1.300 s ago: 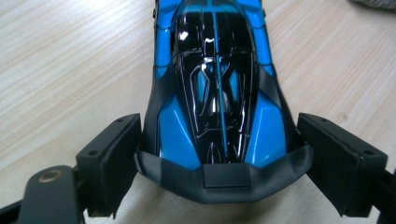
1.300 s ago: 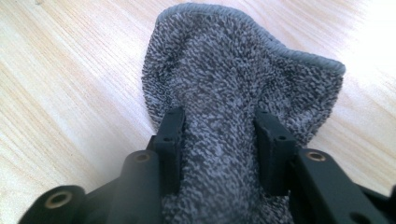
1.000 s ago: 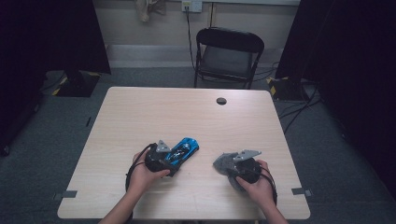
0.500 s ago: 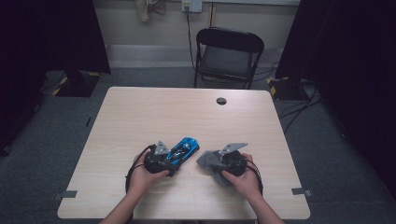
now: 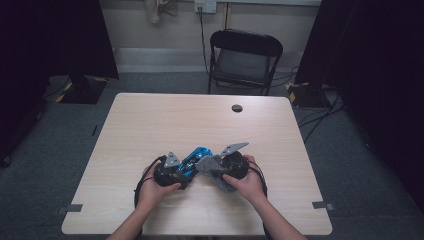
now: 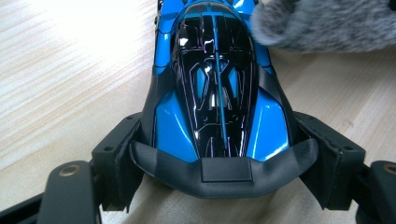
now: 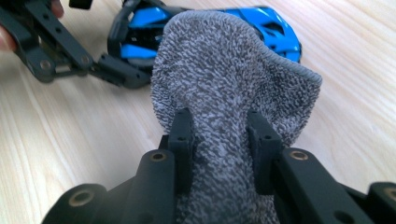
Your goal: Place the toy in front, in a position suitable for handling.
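On the tabletop (image 5: 150, 125), near its front edge, a blue toy car (image 6: 217, 93) sits clamped at its tail by the left claw (image 6: 224, 175). The right claw (image 7: 219, 135) grips a grey cloth (image 7: 224, 74), whose edge is at the car's body. Wiping looks underway; next, sweep the cloth along the shell while the left hand steadies it.

both hands low, close together; l gripper (image 5: 181, 170) jaws wide, clamped; r gripper (image 5: 212, 167) clamped.
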Demonstrator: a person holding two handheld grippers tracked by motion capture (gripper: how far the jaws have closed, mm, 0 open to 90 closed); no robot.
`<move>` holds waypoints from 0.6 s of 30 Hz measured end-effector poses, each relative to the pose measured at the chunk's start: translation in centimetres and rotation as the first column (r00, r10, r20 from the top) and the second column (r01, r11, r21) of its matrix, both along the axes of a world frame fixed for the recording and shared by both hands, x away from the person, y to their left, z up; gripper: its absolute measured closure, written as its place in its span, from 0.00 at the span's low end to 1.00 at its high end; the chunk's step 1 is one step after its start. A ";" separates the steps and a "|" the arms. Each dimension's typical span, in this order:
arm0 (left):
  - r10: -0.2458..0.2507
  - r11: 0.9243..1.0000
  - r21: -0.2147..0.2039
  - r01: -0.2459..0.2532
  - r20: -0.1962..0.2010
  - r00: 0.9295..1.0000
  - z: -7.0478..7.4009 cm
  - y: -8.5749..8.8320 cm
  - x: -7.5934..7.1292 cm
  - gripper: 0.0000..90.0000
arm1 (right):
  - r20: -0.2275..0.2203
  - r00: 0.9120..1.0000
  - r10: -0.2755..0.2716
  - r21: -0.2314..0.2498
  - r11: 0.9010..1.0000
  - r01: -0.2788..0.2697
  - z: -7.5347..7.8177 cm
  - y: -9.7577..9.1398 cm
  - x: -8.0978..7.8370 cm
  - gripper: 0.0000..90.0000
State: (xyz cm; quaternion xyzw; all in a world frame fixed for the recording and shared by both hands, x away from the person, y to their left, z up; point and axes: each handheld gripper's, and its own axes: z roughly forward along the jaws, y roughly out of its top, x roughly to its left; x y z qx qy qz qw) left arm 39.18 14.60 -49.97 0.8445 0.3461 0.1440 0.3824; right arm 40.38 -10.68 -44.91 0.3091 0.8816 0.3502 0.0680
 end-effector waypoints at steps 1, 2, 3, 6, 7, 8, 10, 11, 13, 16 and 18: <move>0.001 1.000 0.001 -0.001 0.003 1.000 0.0 0.0 0.0 0.27 | 0.002 1.000 0.007 -0.004 1.000 -0.007 0.2 0.4 0.2 0.76; 0.001 1.000 0.000 -0.001 0.001 1.000 0.0 0.0 0.0 0.27 | 0.001 1.000 0.010 -0.004 1.000 -0.010 0.2 0.7 0.3 0.76; 0.002 1.000 0.000 -0.002 0.002 1.000 0.0 0.0 0.0 0.27 | 0.001 1.000 0.012 -0.002 1.000 -0.012 0.3 0.9 0.3 0.76; 0.001 1.000 -0.001 -0.001 0.000 1.000 0.0 0.0 0.0 0.27 | 0.003 1.000 0.024 0.002 1.000 -0.024 0.7 1.6 0.6 0.76; 0.002 1.000 0.000 -0.002 0.000 1.000 0.0 0.0 0.0 0.27 | 0.005 1.000 0.026 0.001 1.000 -0.026 0.8 1.8 0.7 0.76; 0.002 1.000 -0.001 -0.002 0.002 1.000 0.0 0.0 0.0 0.27 | 0.006 1.000 0.029 0.002 1.000 -0.029 0.9 2.1 0.9 0.76; 0.001 1.000 -0.001 -0.001 -0.001 1.000 0.0 0.0 0.0 0.27 | 0.007 0.999 0.036 0.003 0.999 -0.036 1.1 2.5 1.1 0.76; 0.001 1.000 -0.002 -0.001 -0.001 1.000 0.0 0.0 0.0 0.27 | 0.006 0.999 0.039 0.004 0.999 -0.039 1.2 2.6 1.2 0.76; 0.000 1.000 -0.002 0.000 0.001 1.000 0.0 0.0 0.1 0.27 | 0.008 0.999 0.040 0.007 0.999 -0.040 1.4 2.9 1.4 0.77; 0.001 1.000 -0.004 -0.001 0.000 1.000 0.0 -0.1 0.1 0.27 | 0.010 0.999 0.047 0.004 0.999 -0.047 1.5 3.4 1.6 0.77; 0.000 1.000 -0.003 0.000 0.000 1.000 0.0 -0.1 0.1 0.27 | 0.013 0.999 0.047 0.003 0.999 -0.047 1.6 3.6 1.7 0.77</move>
